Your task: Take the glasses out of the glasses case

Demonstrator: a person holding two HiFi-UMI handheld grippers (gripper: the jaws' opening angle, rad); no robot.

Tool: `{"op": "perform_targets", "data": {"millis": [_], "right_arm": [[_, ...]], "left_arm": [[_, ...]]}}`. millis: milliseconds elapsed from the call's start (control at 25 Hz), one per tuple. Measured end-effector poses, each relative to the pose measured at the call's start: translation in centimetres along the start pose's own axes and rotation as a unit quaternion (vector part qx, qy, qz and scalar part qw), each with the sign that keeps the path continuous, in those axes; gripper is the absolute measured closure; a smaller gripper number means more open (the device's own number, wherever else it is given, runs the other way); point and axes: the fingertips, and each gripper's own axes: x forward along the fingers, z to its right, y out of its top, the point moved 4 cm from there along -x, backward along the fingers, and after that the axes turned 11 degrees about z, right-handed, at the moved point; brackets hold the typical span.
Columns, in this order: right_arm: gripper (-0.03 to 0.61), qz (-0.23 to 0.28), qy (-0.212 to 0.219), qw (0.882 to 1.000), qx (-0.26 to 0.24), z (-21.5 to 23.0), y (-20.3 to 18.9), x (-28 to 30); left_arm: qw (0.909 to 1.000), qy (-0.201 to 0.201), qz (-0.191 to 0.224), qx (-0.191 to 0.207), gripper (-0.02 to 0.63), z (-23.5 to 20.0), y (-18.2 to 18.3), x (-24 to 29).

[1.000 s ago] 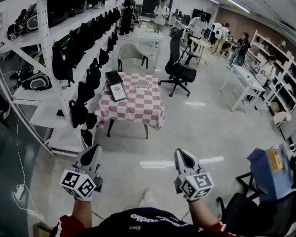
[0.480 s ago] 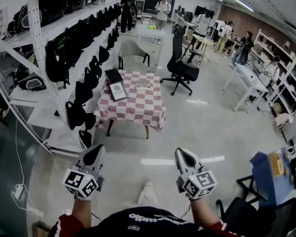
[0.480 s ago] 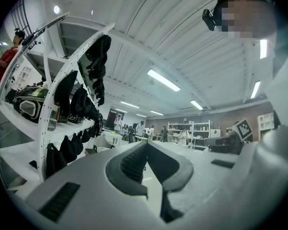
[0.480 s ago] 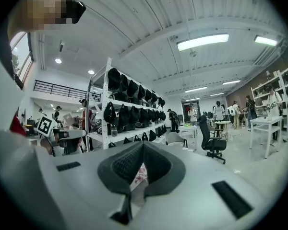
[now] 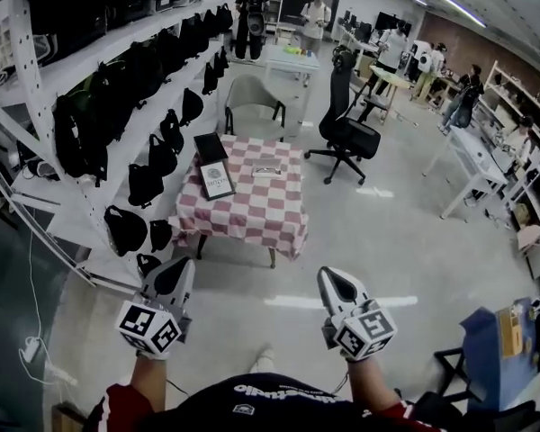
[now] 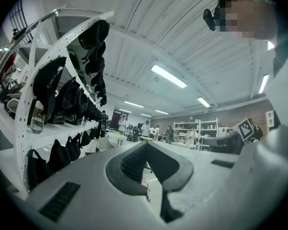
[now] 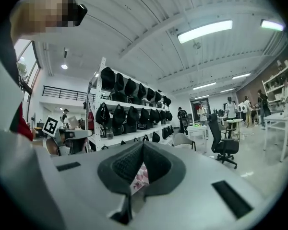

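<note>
The left tongs [image 5: 168, 275] and the right tongs [image 5: 336, 283] are both sitting low in the head view, side by side with a gap of bare floor [image 5: 252, 318] between them. Each is pointing up the frame and is clenched on nothing. In both gripper views the dark pads are closing to a seam, and only a sliver of red-and-white cloth is showing past the right pair.

The worktop [image 5: 272, 216], a small table under a checked cloth, is standing well apart from both tongs, up the frame and roughly between their two lines. Three things are lying on it:

- A dark flat thing [image 5: 209, 145] is lying at its upper left corner.
- A white-framed card [image 5: 217, 181] is lying just below the dark thing.
- A small pale thing [image 5: 267, 169] is lying near the middle, with its long axis running across the frame.

Any glasses case is too small to pick out from here, though the pale thing is looking the likeliest, and no glasses are showing.

If so, it is lying straight ahead of the gap between the tongs and a little nearer the right pair's line. The coming move is probably calling for closing that distance first. After that, one pair would be steadying the case across its long axis while the other is opening it.
</note>
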Motion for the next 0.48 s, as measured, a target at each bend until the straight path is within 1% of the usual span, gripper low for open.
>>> {"op": "perform_targets", "data": {"millis": [160,280,480], "right_arm": [[0.575,-0.001,0.009,1.0,0.003,4.6,-0.1,2.4],[0.575,-0.003,0.014,1.0,0.008,7.9,-0.2,3.8],[0.575,-0.001,0.022,0.999,0.024,12.2,-1.0,5.2]], "left_arm": [[1.0,0.002,-0.003,0.002,0.609,0.2,-1.1,5.3],[0.9999,0.002,-0.008,0.011,0.609,1.0,-1.8,8.9],[0.9997,0.007,-0.015,0.017,0.609,2.0,-3.0,13.3]]}}
